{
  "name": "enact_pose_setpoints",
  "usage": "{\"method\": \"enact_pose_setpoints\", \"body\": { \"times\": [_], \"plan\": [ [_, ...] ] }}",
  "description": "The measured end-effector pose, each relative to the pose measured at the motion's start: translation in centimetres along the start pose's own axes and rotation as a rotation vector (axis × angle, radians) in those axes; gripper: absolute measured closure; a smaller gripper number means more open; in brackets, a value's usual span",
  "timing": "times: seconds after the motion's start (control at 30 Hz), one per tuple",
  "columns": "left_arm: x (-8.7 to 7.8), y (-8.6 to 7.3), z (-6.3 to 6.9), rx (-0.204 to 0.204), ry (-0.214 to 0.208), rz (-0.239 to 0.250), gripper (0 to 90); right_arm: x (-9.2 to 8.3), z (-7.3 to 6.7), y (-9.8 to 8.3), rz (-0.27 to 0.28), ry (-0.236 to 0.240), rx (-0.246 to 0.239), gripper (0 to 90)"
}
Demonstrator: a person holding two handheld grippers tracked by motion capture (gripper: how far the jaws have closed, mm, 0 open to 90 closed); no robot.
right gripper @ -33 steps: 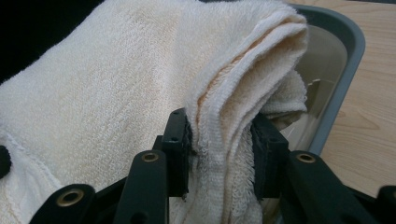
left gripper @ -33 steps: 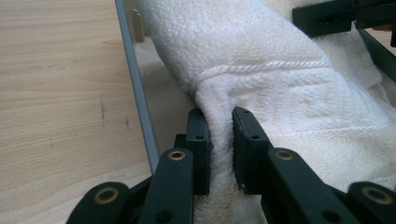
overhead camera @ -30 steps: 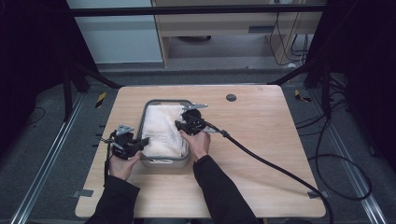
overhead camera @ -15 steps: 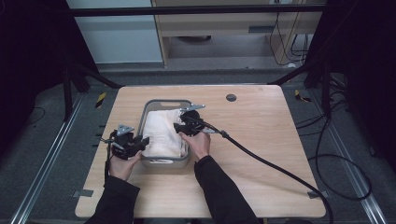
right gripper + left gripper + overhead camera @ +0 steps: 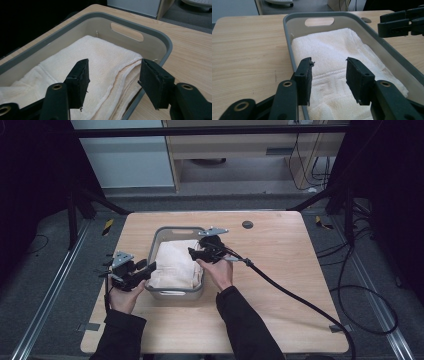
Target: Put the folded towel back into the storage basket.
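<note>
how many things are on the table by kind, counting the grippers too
grey tub: 1
folded white towel in the tub: 1
grippers, left gripper and right gripper, both with fingers apart: 2
dark round disc on the table: 1
total: 5

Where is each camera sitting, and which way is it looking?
High view: sits above the person's side of the table, looking forward and down; both forearms, the left gripper and the right gripper show.
Left gripper view: rides on the left gripper, looking along its open jaws over the towel in the grey bin.
Right gripper view: rides on the right gripper, looking along its open jaws.
Shared: both gripper views show the towel and the bin's handle slot.
</note>
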State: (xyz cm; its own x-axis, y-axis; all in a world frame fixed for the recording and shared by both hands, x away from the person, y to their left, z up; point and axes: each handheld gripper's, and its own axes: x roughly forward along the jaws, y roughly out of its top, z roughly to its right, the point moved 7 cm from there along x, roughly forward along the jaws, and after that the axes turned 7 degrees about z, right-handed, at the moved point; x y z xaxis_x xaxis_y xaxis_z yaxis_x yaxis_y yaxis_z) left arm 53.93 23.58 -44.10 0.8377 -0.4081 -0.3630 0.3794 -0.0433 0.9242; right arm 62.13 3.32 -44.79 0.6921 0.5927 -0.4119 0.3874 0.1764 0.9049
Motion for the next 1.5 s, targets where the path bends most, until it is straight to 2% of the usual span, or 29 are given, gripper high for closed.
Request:
{"method": "enact_pose_setpoints", "body": {
  "times": [0.17, 0.33, 0.5, 0.63, 0.9, 0.97, 1.0, 1.07, 1.1, 1.13, 1.17, 1.23, 1.37, 1.47, 1.5],
  "plan": [
    [-0.5, 0.0, 0.2, 0.009, -0.011, 0.016, 50.8, -2.0, 0.3, 0.3, 0.018, 0.018, 0.001, 35.4],
    [-1.2, -0.2, 0.1, 0.035, -0.002, 0.037, 43.7, -4.2, 1.1, 0.1, 0.037, 0.028, 0.007, 24.8],
    [-2.0, -0.3, -0.3, 0.024, -0.004, 0.055, 37.8, -7.2, 2.9, -0.6, 0.069, 0.010, 0.013, 15.3],
    [-2.6, -0.5, -0.6, 0.024, 0.002, 0.060, 36.1, -9.3, 4.2, -1.4, 0.093, -0.005, 0.020, 13.3],
    [-4.1, -1.7, -1.3, 0.031, 0.013, 0.070, 31.2, -13.4, 7.2, -4.2, 0.119, -0.040, 0.038, 9.2],
    [-4.3, -1.9, -1.5, 0.030, 0.014, 0.073, 30.2, -13.8, 7.5, -4.5, 0.120, -0.043, 0.041, 8.9],
    [-4.7, -2.4, -1.8, 0.034, 0.019, 0.068, 29.9, -14.8, 8.3, -5.4, 0.123, -0.054, 0.045, 8.5],
    [-4.8, -2.6, -1.9, 0.040, 0.026, 0.066, 29.0, -15.6, 8.9, -6.0, 0.128, -0.062, 0.050, 8.4],
    [-5.0, -3.0, -2.1, 0.061, 0.035, 0.065, 28.1, -16.0, 9.2, -6.4, 0.126, -0.065, 0.050, 8.2],
    [-5.0, -3.0, -2.1, 0.061, 0.035, 0.065, 26.5, -16.0, 9.2, -6.4, 0.126, -0.065, 0.050, 8.2],
    [-5.2, -3.5, -2.4, 0.080, 0.044, 0.069, 25.2, -16.9, 9.9, -7.3, 0.124, -0.079, 0.046, 7.8],
    [-5.3, -3.7, -2.6, 0.086, 0.046, 0.072, 24.9, -17.1, 10.1, -7.6, 0.125, -0.081, 0.048, 7.6],
    [-5.8, -4.5, -2.9, 0.102, 0.042, 0.070, 22.8, -18.8, 11.4, -9.7, 0.121, -0.107, 0.046, 7.1],
    [-5.9, -5.3, -3.2, 0.114, 0.048, 0.050, 21.9, -19.3, 11.9, -10.7, 0.110, -0.122, 0.040, 7.0],
    [-5.9, -5.5, -3.3, 0.112, 0.054, 0.044, 21.9, -19.7, 12.3, -11.7, 0.090, -0.131, 0.049, 6.7]
  ]
}}
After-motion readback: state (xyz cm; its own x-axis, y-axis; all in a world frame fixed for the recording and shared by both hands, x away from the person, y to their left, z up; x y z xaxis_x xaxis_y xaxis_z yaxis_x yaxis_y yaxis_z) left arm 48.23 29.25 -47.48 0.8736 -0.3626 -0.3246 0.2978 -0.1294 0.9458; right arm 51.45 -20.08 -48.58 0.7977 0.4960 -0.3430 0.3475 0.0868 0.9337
